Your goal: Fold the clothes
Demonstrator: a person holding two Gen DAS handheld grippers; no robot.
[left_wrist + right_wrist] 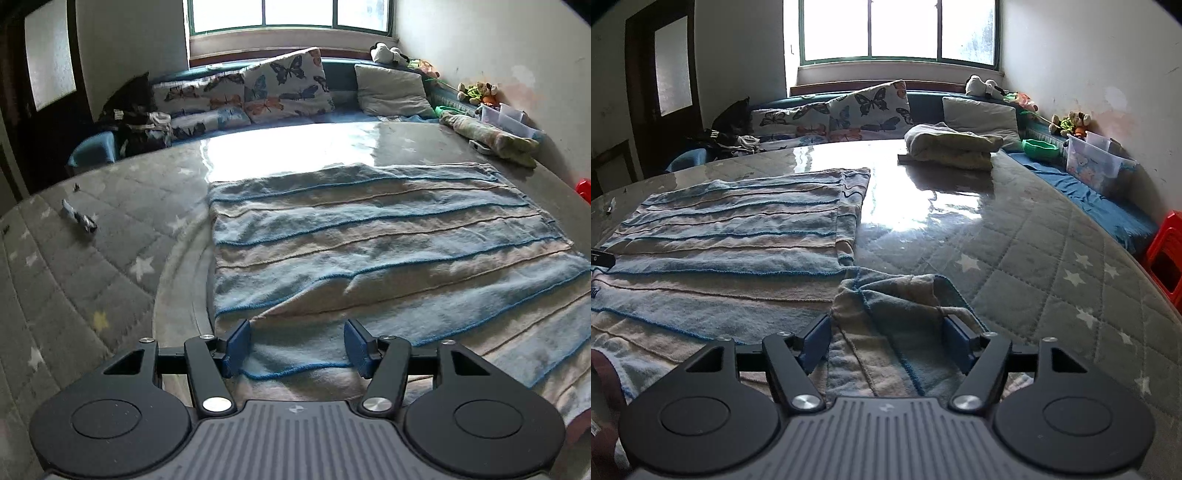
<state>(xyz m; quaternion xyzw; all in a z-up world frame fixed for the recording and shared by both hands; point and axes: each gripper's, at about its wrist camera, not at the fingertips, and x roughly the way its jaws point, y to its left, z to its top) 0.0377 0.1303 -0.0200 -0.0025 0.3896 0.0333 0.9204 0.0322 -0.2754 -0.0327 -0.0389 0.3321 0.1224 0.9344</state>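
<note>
Sunlit window (899,33) (butterfly pillows (284,86) below)

Each hand-held gripper, left (297,345) and right (884,341), looks alike: a grey ribbed plastic body, two round black discs beside it, black linkage arms with silver screw heads, and flat blue finger pads (236,347) ahead.

**Cut off, covered, too small**

The striped garment (388,236) runs past the left-wrist picture's right edge; its near hem vanishes beneath the left claw (297,347). Left of the garment, small dark objects (79,218) on the table (110,258) stay unidentifiable.
</note>
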